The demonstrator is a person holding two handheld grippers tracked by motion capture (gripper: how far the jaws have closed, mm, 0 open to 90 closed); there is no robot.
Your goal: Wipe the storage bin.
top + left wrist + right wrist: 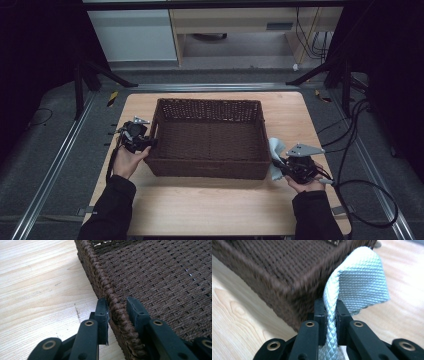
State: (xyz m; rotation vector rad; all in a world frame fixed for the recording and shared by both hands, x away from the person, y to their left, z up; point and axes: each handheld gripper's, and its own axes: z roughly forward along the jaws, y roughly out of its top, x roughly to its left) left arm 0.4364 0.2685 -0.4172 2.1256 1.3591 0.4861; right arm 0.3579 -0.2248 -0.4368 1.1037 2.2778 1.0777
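Note:
A dark brown woven basket (pixel 210 102) stands in the middle of the wooden table, with nothing visible inside it. At its left wall my left gripper (pixel 150 142) straddles the braided rim (pixel 100 277), one jaw outside and one inside, with the pads closed against it (pixel 117 306). At the basket's near right corner (pixel 274 267), my right gripper (pixel 276 162) is shut on a pale blue-white woven cloth (pixel 362 282). The cloth (pixel 276 150) rises from between the jaws (pixel 329 306) and folds over beside the basket's outer wall.
The light wooden table (pixel 215 205) has bare board in front of the basket and narrow strips at its sides. Black cables (pixel 360 185) trail off the table's right edge. Metal rails and dark floor surround the table.

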